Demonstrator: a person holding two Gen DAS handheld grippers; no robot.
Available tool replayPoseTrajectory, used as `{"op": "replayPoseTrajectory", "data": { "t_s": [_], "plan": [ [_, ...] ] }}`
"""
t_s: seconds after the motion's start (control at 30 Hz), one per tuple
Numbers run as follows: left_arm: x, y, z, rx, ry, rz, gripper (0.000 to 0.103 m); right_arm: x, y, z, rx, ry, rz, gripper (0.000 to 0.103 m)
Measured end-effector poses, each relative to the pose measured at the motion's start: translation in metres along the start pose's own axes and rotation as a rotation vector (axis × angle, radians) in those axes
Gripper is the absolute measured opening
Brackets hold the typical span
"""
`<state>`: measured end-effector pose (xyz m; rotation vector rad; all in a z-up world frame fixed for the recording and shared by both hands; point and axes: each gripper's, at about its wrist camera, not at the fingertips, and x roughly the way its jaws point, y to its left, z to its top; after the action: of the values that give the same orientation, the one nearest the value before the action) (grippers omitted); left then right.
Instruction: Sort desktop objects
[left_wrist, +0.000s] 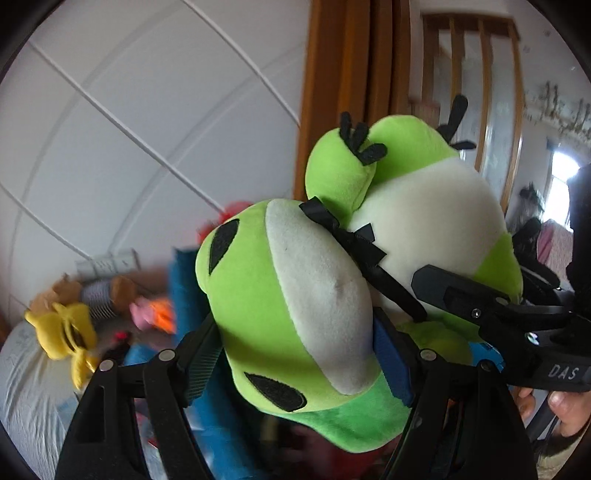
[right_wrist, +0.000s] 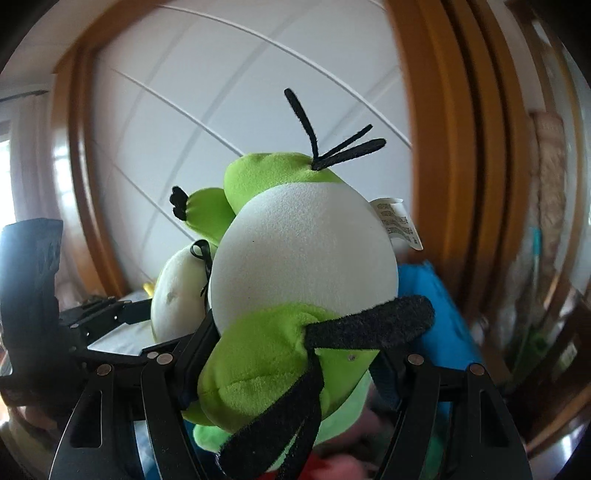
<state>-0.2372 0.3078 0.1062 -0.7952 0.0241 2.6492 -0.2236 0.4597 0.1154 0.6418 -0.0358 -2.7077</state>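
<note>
While both grippers clamped it, the green frog plush (left_wrist: 295, 295) hung aloft | left gripper (left_wrist: 295, 354) gripped its head | right gripper (right_wrist: 295, 354) gripped its rear | toys below were blurred, unreadable

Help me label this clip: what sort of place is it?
Probably a bedroom at home: a white wardrobe door with wooden framing, what looks like a bed with a pale quilted cover, and plush toys heaped on it.
</note>
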Motion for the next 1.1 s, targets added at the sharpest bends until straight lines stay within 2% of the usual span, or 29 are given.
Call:
{"op": "replayPoseTrajectory", "data": {
  "t_s": [0.1,0.2,0.3,0.4,0.63,0.7,0.87,1.0,1.1],
  "plan": [
    [0.048,-0.033,0.005,0.039,0.09,0.032,0.077,0.018,-0.051,-0.012,0.067,0.073,0.001,0.072],
    [0.087,-0.048,0.0,0.066,0.186,0.052,0.077,0.044,-0.079,-0.025,0.085,0.157,-0.019,0.072],
    [0.116,-0.054,-0.012,0.092,0.28,0.056,0.076,0.067,-0.091,-0.038,0.084,0.241,-0.027,0.072],
    [0.129,-0.064,-0.022,0.166,0.313,0.11,0.076,0.086,-0.099,-0.051,0.087,0.323,-0.016,0.073],
    [0.151,-0.066,-0.035,0.161,0.388,0.115,0.077,0.104,-0.119,-0.065,0.087,0.41,-0.021,0.082],
    [0.151,-0.064,-0.036,0.152,0.391,0.124,0.082,0.108,-0.124,-0.065,0.092,0.42,-0.018,0.083],
    [0.139,-0.056,-0.036,0.138,0.371,0.141,0.082,0.098,-0.12,-0.062,0.087,0.405,-0.028,0.087],
    [0.122,-0.04,-0.038,0.111,0.348,0.161,0.082,0.074,-0.114,-0.061,0.067,0.336,-0.079,0.103],
    [0.1,-0.03,-0.039,0.093,0.32,0.16,0.082,0.047,-0.101,-0.056,0.065,0.285,-0.102,0.103]
  ]
}}
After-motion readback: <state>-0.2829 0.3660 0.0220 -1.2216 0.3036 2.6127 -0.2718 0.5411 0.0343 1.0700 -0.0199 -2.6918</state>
